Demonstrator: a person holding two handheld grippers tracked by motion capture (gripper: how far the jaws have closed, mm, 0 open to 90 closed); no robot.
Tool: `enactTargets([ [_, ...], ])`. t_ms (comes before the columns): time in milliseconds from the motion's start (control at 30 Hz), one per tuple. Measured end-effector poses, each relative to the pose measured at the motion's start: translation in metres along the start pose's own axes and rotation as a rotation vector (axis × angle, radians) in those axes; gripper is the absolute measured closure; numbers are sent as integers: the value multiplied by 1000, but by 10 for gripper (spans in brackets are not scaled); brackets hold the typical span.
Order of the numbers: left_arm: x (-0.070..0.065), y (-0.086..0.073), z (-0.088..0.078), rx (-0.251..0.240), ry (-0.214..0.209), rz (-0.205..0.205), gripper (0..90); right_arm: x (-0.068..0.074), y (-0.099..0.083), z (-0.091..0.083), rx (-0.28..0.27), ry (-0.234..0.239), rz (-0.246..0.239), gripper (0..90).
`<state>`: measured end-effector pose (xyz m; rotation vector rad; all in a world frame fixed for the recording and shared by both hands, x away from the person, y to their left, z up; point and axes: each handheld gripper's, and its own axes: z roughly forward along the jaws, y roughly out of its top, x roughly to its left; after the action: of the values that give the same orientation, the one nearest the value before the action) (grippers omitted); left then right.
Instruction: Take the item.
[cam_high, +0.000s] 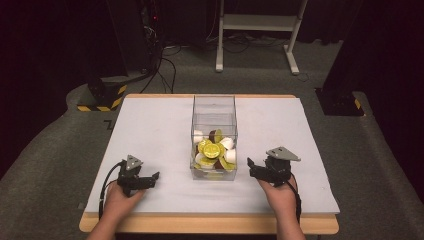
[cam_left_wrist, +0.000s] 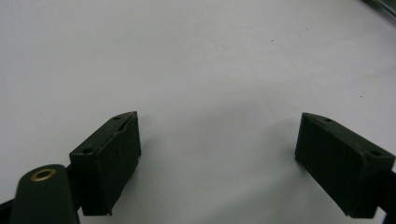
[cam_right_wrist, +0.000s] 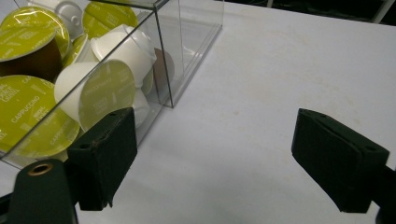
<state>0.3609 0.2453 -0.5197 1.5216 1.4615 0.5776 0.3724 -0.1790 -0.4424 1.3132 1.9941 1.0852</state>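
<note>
Seen from the high view, a clear plastic box (cam_high: 214, 131) part-filled with coffee capsules (cam_high: 212, 150) is set near the middle of a white table (cam_high: 150, 130). The left gripper (cam_high: 151, 178) is held well to the box's left, the right gripper (cam_high: 251, 166) just beside its right wall. In the left gripper view, the jaws are spread wide over bare tabletop, with nothing held. In the right gripper view, the jaws are equally wide and empty, the box wall (cam_right_wrist: 154, 65) close by one jaw, green-lidded capsules (cam_right_wrist: 100, 93) visible behind it. The light box could be knocked or slid if that jaw is swung inward carelessly.
</note>
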Motion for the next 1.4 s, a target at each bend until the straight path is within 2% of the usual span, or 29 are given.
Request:
enactTargets([
  [500, 0, 0, 0, 5, 1, 5, 144, 6, 8, 0, -30, 15, -3, 152],
  [1167, 0, 0, 0, 1, 0, 1, 144, 17, 20, 4, -45, 47, -40, 172],
  [1400, 0, 0, 0, -1, 0, -1, 144, 22, 25, 5, -59, 74, -37, 185],
])
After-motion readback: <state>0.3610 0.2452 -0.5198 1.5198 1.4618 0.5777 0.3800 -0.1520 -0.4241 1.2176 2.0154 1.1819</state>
